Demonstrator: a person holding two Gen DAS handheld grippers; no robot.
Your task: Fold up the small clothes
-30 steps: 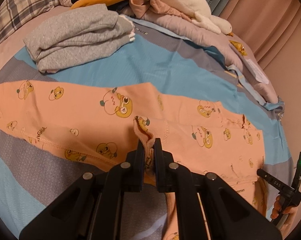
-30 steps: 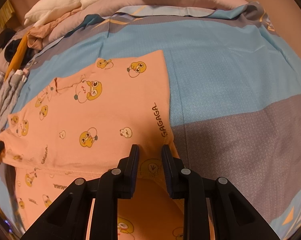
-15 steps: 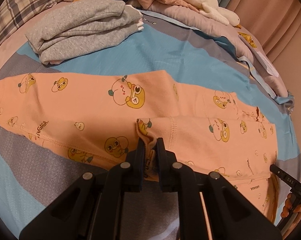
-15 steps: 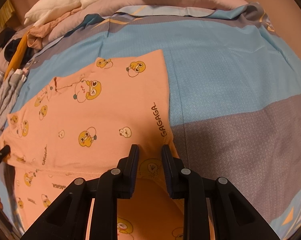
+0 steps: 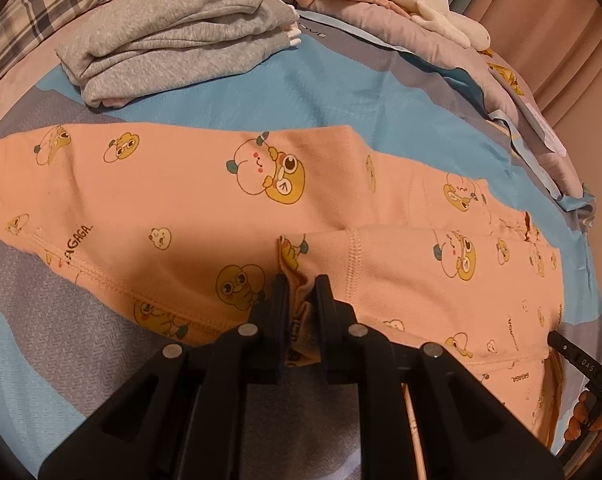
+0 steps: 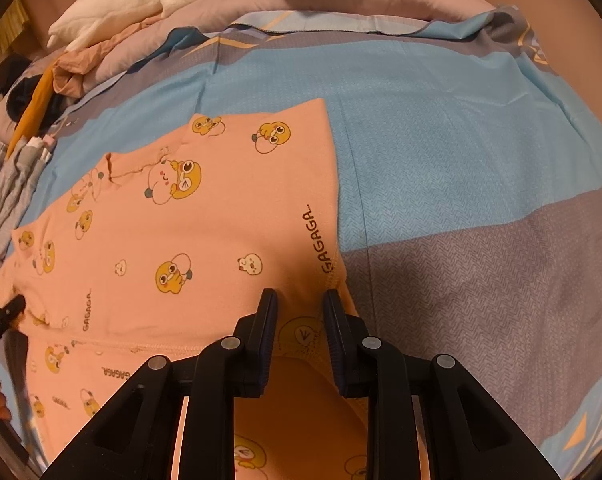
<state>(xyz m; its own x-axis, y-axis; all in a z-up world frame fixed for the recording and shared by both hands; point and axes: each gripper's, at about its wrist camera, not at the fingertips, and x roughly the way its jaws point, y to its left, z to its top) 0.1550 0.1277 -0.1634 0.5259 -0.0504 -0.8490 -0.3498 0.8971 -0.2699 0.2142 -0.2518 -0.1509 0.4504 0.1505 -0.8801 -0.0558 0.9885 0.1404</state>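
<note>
Loosened slightly since before, the left gripper [image 5: 301, 292] has been opening, a bunched fold of the peach pajama [image 5: 205, 208] between its jaws at lower centre, pointing steeply down. Right gripper [image 6: 301, 308] pinches the hem. Grey clothes [image 5: 173, 36] lie upper left on the bed [image 6: 461, 160].

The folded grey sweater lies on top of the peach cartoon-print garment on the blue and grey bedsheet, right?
Not quite. The folded grey sweater lies beside the peach cartoon-print garment, apart from it, with bare blue and grey bedsheet between them. Both are on that sheet. The left wrist view shows this.
</note>
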